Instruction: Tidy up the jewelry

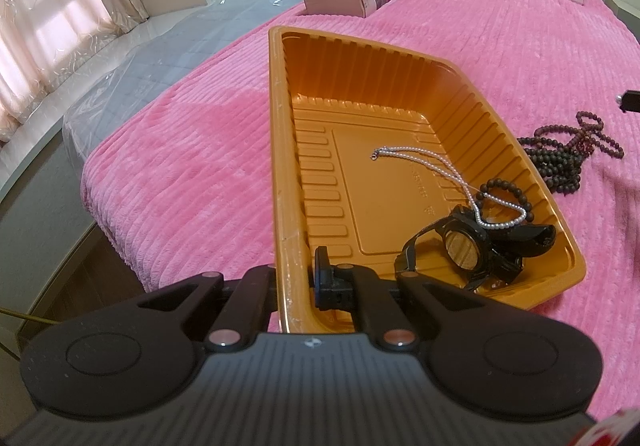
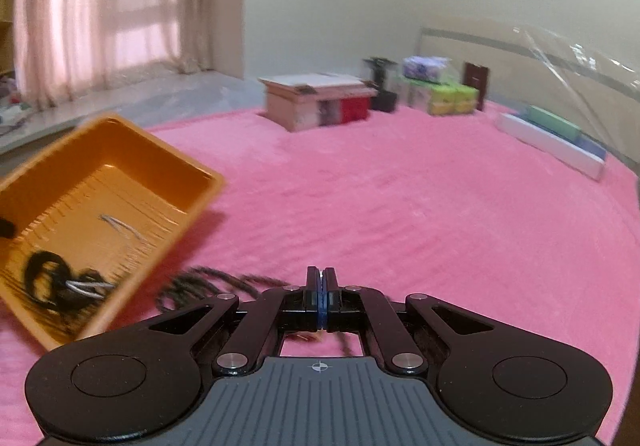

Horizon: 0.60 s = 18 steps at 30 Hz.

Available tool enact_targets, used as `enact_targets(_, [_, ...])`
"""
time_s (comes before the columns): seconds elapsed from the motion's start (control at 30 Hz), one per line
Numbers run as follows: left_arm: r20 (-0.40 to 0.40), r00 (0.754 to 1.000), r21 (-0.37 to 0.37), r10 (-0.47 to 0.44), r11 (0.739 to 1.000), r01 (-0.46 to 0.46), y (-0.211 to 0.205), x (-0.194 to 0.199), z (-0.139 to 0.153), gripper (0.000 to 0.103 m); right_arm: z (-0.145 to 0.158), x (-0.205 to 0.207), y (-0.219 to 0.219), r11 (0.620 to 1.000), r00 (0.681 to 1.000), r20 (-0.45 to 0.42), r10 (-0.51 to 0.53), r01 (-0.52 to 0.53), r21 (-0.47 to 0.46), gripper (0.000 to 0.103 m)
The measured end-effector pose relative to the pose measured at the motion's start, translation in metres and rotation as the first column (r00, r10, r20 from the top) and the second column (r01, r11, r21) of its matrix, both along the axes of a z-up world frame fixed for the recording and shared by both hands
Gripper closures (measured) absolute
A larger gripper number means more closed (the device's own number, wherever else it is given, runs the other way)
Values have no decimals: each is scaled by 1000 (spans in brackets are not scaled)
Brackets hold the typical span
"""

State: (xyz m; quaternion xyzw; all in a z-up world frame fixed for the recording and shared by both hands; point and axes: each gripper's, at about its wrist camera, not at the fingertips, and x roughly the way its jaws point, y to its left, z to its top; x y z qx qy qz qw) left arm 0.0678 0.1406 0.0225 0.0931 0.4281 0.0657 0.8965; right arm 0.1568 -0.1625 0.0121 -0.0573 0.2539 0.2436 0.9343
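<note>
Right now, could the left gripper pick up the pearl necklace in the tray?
Probably not yet. The left gripper has its jaws shut on the tray rim and would have to let go first. The pearl necklace itself lies uncovered.

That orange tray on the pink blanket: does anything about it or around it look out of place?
Yes. A heap of dark bead strands lies on the pink blanket beside the orange tray, outside it, while a pearl strand, a bead bracelet and black pieces sit inside. The left gripper pinches the tray's rim.
</note>
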Motion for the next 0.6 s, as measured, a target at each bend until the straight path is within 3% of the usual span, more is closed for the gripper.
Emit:
enact_targets(0.37, [0,1000,-1,0,1000,0,0,0,0,100,14,-4,97,966,967,22,255,-256,37,103])
enact_targets(0.6, [1,1000,-4,0,1000,0,-1,1,0,100,9,2,133,946,947,17,322,-322,21,103])
